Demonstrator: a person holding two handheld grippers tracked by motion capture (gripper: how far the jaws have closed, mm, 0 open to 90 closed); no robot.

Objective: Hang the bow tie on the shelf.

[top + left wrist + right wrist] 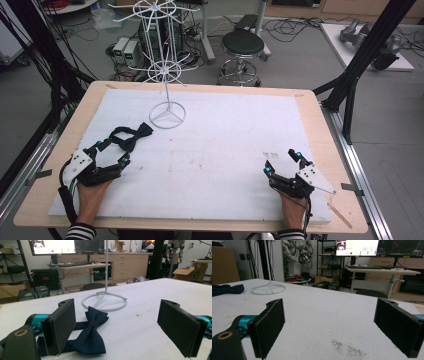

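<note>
The bow tie [93,333] is dark blue cloth with a soft sheen. The stand [167,115] is white-coated wire. The table's [310,131] rim is pale wood, its cover matt white.

thing: dark navy fabric bow tie [93,333] with attached neck strap | state: knotted, wings spread, strap looped behind it | pose: flat on the white table cover | place: left half of the table, near the ringed foot of the white wire stand [167,115]
</note>
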